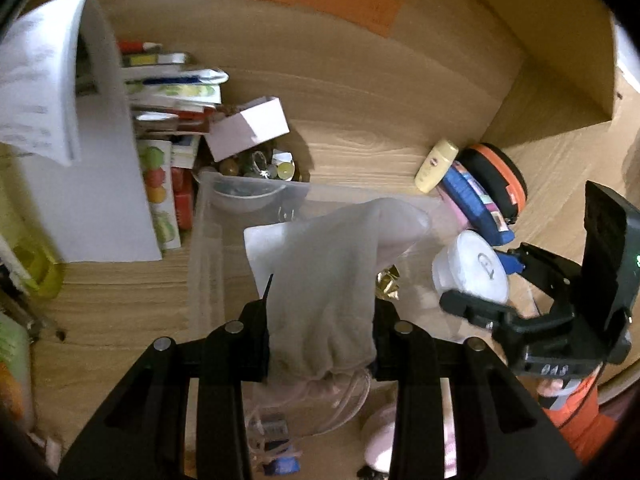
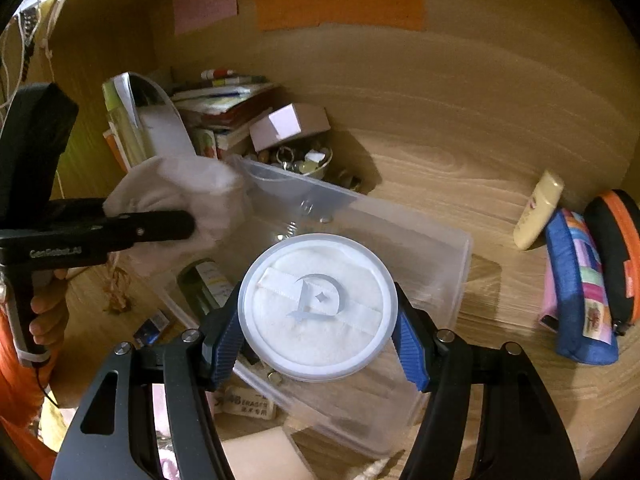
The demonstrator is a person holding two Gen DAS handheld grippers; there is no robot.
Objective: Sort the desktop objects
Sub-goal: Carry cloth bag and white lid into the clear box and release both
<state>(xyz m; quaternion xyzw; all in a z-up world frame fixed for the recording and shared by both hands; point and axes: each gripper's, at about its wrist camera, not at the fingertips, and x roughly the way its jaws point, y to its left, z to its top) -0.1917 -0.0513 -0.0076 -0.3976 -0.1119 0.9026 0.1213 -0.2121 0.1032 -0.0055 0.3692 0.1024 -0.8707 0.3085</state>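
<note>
Both tongs clamped | left tongs (image 1: 320, 320): pouch (image 1: 336, 264); right tongs (image 2: 318, 344): puff case (image 2: 318, 306)

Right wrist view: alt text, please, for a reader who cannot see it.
The right gripper clamps a round white powder-puff case above a clear plastic bin on a wooden desk. At left, the left gripper holds a pale cloth pouch.

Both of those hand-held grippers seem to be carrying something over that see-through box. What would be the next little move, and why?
Probably lower the right hand-held gripper a little and let go. It is clamped on the round white puff case, which hangs above the clear plastic bin. The left hand-held gripper holds a grey cloth pouch over the same bin, so it would likely follow.
</note>
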